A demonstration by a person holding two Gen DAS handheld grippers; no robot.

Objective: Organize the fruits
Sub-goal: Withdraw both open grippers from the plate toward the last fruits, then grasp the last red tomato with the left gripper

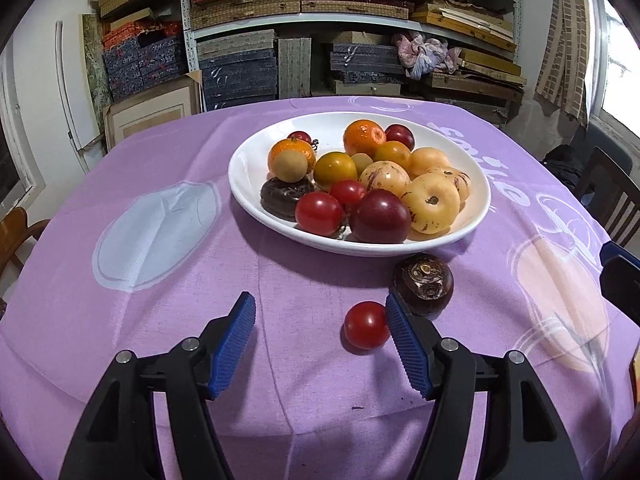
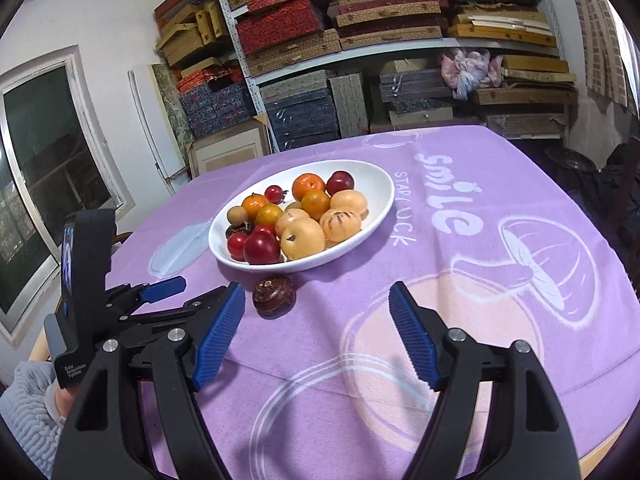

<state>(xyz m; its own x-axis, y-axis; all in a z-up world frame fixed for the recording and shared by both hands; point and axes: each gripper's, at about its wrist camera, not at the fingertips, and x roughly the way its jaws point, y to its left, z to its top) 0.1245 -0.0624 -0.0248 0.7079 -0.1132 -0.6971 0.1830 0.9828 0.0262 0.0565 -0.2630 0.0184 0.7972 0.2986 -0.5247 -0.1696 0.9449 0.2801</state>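
Two fruits are seen lying loose on the purple tablecloth (image 1: pixel 160 320), outside the white plate (image 1: pixel 248 168): a small red tomato (image 1: pixel 366 325) and a dark brown water chestnut (image 1: pixel 424 283), the two set just beside each other in front of the plate's near rim. The rest of the fruit is heaped on the plate, where oranges (image 1: pixel 364 137), dark red plums (image 1: pixel 380 216), pale yellow striped melons (image 1: pixel 431 202), further tomatoes (image 1: pixel 319 213) and a second dark chestnut (image 1: pixel 285 197) can be made out. The left gripper (image 1: pixel 320 344) is held low over the cloth with its blue pads spread apart; nothing is clamped, though the loose tomato is found just inside the right-hand pad, touching it or very nearly so. The right gripper (image 2: pixel 318 334) is likewise released, its jaws standing wide over bare cloth with nothing between them, and the water chestnut (image 2: pixel 274 294) is seen just beyond its left pad. In the right wrist view the left gripper (image 2: pixel 160 292) is shown at the left edge, carried by a hand in a grey ribbed sleeve (image 2: pixel 24 408). Shelves stacked with woven boxes (image 1: pixel 248 8) are visible behind the table.
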